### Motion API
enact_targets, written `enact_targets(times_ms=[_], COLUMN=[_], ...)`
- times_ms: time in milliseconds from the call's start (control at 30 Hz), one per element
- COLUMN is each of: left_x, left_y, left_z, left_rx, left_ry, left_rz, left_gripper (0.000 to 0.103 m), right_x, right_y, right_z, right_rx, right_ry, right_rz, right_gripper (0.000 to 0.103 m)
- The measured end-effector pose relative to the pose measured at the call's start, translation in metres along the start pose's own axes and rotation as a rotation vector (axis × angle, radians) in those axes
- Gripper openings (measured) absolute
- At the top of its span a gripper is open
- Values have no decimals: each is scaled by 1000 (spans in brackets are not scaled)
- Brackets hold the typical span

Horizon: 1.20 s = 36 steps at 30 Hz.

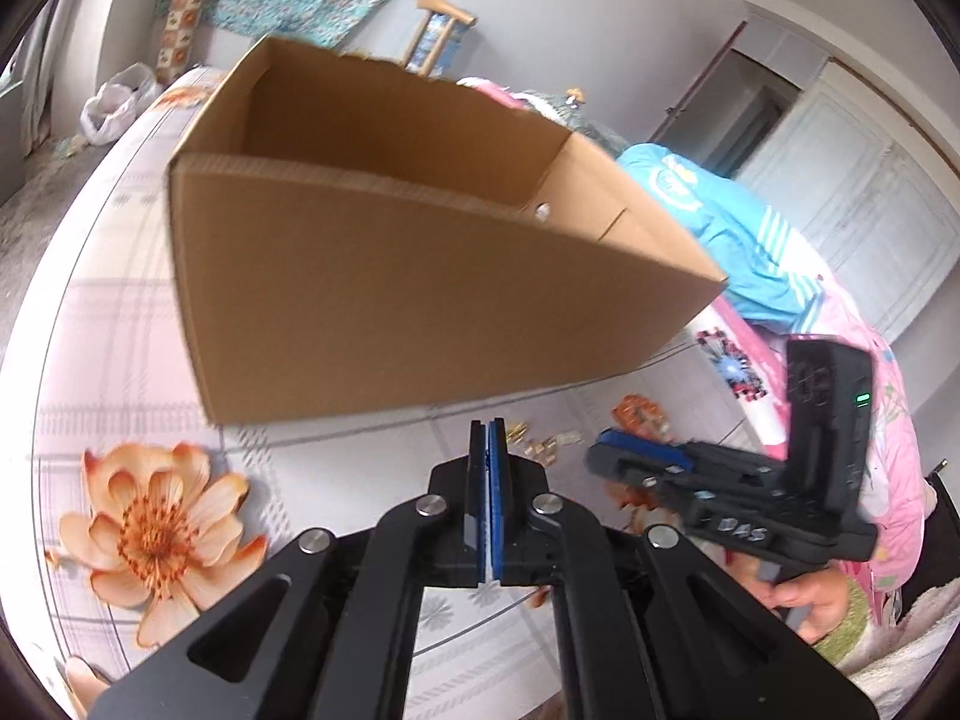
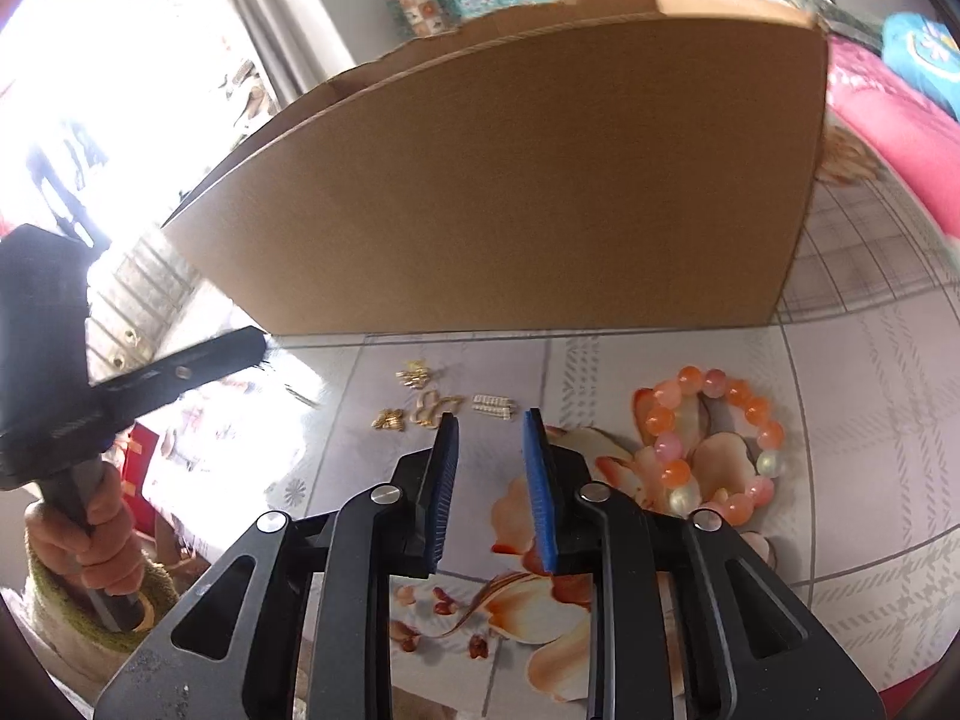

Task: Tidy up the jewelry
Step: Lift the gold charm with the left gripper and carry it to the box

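Floral tablecloth (image 1: 120, 324) covers the work surface, with a bed and bright bedding behind it. Seen from the left wrist, an open cardboard box (image 1: 384, 276) stands on the cloth, and its inside looks empty apart from a small pale speck near the far corner that I cannot identify. The left gripper (image 1: 489, 438) is clenched flat, blue pad against pad, with nothing visibly between them. Just beyond its tips lie a few small gold pieces (image 1: 540, 447), blurred here. The right gripper (image 1: 612, 459) hangs low to the right of them.

From the right wrist, the box's near wall (image 2: 498, 180) rises directly ahead. The right gripper (image 2: 492, 420) stands partly parted and grips nothing; bare cloth shows through the gap. Just past its tips sit the gold pieces (image 2: 420, 402) and a small pearly clip (image 2: 493, 405), close together but well short of the box. A bead bracelet (image 2: 711, 441) in orange and pink lies beside the right finger, on the cloth. The left gripper (image 2: 258, 342) juts in from the left, held by a hand (image 2: 90, 534).

Risks, as I judge them: the gold pieces are tiny and flat, so the pads may close over them and slide off, or scatter the neighbours. The narrow gap may also push a piece away. The bracelet could roll, or snag on the box rim when lifted over.
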State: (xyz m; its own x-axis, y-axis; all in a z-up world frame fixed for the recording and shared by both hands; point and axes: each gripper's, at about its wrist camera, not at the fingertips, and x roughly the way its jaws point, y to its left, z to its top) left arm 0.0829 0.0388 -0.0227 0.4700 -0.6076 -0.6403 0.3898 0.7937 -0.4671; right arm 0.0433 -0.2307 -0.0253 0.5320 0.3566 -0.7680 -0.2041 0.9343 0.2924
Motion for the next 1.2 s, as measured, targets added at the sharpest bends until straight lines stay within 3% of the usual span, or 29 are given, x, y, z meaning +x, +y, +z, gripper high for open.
enact_targets(times_ms=[300, 500, 867, 1200], left_x=[0, 0, -2, -5], left_y=[17, 29, 41, 46], left_z=[-21, -31, -33, -32], left_rx=[-44, -71, -97, -99], left_ry=[-5, 0, -6, -10], left_rz=[36, 30, 25, 20], left_gripper=[0, 0, 0, 0], right_x=[10, 25, 27, 36], right_y=[46, 57, 96, 111], right_z=[6, 8, 10, 7], right_rx=[-175, -177, -264, -301], right_ry=[19, 56, 38, 38], right_rz=[22, -18, -83, -146], right_gripper=[27, 28, 27, 19])
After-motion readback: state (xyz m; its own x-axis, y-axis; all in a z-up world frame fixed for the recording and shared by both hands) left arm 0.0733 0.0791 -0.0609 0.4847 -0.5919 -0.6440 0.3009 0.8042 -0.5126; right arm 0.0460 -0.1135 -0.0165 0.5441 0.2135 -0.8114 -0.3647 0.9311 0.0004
